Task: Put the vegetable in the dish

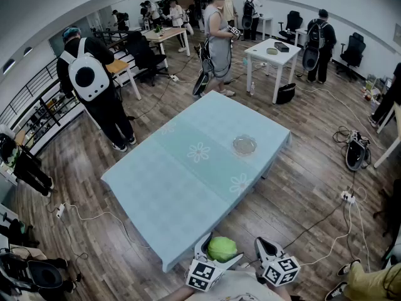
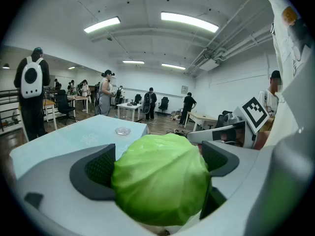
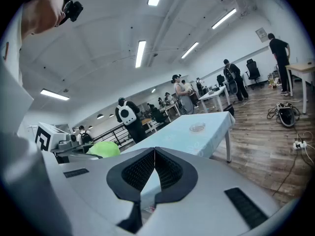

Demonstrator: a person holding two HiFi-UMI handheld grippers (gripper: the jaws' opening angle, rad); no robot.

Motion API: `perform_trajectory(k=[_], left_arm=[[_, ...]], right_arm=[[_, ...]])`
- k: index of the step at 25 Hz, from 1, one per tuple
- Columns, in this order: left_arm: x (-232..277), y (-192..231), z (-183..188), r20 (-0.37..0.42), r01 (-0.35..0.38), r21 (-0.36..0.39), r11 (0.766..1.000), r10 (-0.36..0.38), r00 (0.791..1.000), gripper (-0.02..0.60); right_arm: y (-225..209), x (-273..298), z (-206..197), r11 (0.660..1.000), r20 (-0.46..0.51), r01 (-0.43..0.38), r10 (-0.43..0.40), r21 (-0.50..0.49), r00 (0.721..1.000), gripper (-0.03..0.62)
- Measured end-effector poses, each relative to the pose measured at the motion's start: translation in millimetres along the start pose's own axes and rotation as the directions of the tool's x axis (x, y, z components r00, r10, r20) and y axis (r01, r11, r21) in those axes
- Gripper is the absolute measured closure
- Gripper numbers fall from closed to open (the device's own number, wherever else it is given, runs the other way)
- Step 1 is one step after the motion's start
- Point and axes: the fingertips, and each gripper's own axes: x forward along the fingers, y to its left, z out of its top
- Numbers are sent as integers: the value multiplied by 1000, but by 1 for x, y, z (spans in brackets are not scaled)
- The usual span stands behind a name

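A round green cabbage point(image 1: 222, 248) is gripped between the jaws of my left gripper point(image 1: 219, 251), just off the near edge of the table point(image 1: 188, 187). In the left gripper view the cabbage point(image 2: 161, 178) fills the gap between the wide-set pads. The same cabbage point(image 3: 104, 149) shows small at the left in the right gripper view. My right gripper point(image 1: 263, 248) hovers beside it at the right, its pads point(image 3: 154, 168) pressed together on nothing. A clear glass dish point(image 1: 244, 145) sits on the table's far right part, also seen as a small dish point(image 2: 122, 131) and dish point(image 3: 197, 127).
The table wears a pale blue cloth with flower prints. Several people stand around the room; one with a white backpack point(image 1: 88, 75) is near the table's far left corner. Cables and a power strip point(image 1: 348, 197) lie on the wooden floor at the right.
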Motion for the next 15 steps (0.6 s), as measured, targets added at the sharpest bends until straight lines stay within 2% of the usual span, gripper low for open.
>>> perform_trajectory(k=[6,8,11,15], left_arm=[[43,-46,10,17,-8,25,1000,7,1000,29],[59,-70,3,2,21,7,1000,-21,1000,29],[81,-105,1,-13,79,33,996,-79,997,29],[90,-130,-4,-69,132,32,991,-129,989,29]], right_arm=[[-53,-25,9,1000,6,-15,15,-14,1000,571],[-69,-42,1,1000,-10,-20,20,-2,1000,571],[-92,-66,-8,998,-29,-36,38,44,999,570],[-118,-95,-11,997,-8,3,-2,78,1000,569]])
